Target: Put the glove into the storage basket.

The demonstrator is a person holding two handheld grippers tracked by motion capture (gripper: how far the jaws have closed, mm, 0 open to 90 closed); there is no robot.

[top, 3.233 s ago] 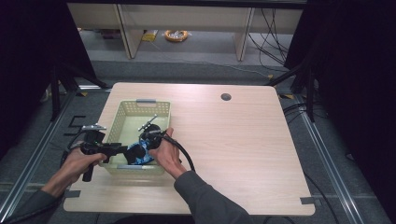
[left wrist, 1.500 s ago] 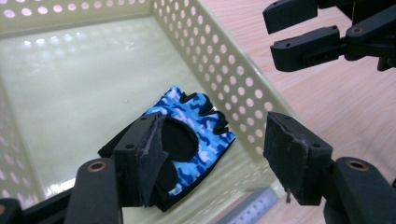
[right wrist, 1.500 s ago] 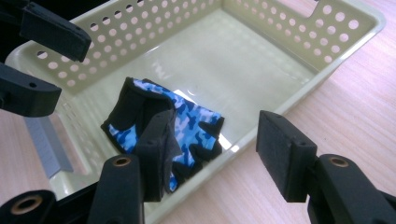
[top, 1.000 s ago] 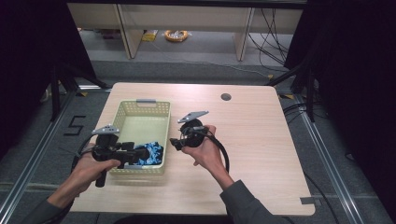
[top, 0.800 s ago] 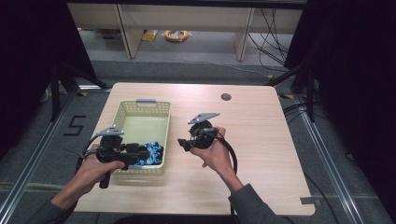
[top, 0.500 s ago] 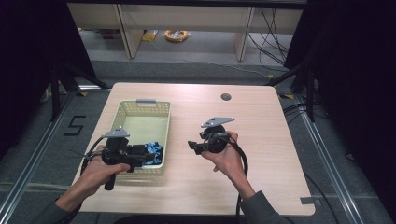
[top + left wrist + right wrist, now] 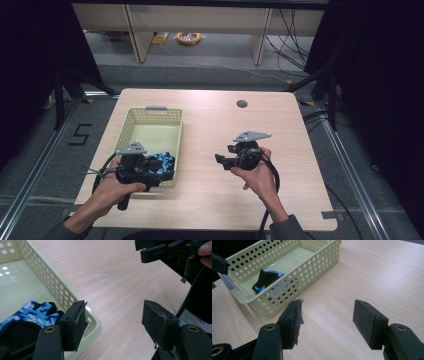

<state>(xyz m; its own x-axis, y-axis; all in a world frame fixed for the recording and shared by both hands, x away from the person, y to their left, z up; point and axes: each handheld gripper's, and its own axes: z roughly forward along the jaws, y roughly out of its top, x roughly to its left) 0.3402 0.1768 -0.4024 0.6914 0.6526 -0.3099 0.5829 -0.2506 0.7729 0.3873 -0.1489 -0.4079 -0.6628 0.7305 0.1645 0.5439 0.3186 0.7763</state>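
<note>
A pale green perforated basket (image 7: pixel 178 131) stands on the left half of the wooden table (image 7: pixel 215 125). A blue camouflage glove with black parts (image 7: pixel 161 161) lies in its near end. My left gripper (image 7: pixel 169 175) hovers at the basket's near right corner, open and holding nothing. In the left gripper view its jaws (image 7: pixel 116 325) straddle that corner, the glove (image 7: pixel 32 313) to their left. My right gripper (image 7: pixel 218 160) is open over bare table to the right of the basket, pointing left. Its jaws (image 7: pixel 329 323) hold nothing and face the basket (image 7: pixel 287 288) and the glove (image 7: pixel 268 277).
A dark round hole (image 7: pixel 242 104) sits in the table near its far edge. Cables trail from both grippers over the table's near edge. Beyond the table lie floor, shelf legs and loose cables. The right gripper (image 7: pixel 170 252) shows at the top right of the left gripper view.
Both grippers were down in the basket at the glove; the right one has come out and moved right over the table. The left hand has shifted right to the basket's near corner.
</note>
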